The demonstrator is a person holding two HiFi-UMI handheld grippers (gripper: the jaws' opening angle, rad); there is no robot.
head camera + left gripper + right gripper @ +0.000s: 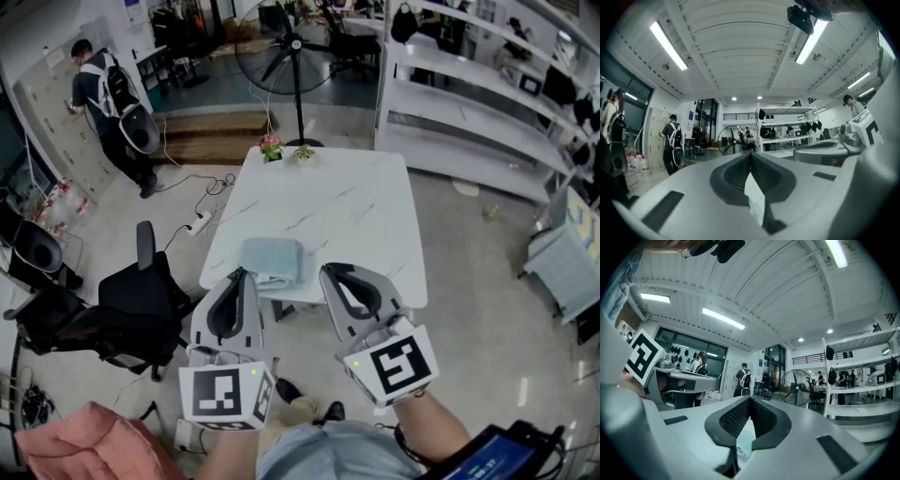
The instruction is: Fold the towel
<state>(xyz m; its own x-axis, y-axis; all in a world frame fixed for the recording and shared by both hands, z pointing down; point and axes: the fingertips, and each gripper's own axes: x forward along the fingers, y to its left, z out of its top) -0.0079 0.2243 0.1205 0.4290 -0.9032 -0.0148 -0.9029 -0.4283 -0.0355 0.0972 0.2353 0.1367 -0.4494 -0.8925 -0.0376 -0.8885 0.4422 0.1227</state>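
Two clenched, empty tools, left tool (pixel 245 274) and right tool (pixel 329 271), flank the folded towel (pixel 272 259), its long axis roughly 9-to-3, at the bench's (pixel 328 211) 6 o'clock edge.

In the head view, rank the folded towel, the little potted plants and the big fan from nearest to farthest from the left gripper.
1. Folded towel, just ahead of the left gripper, near table edge.
2. Potted plants, far table edge.
3. Fan, on floor beyond table.

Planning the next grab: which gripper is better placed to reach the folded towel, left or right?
Left, marginally. In the head view the left gripper has its tip at the left edge of the towel; the right gripper stands a little clear of its right edge. Both are shut and empty.
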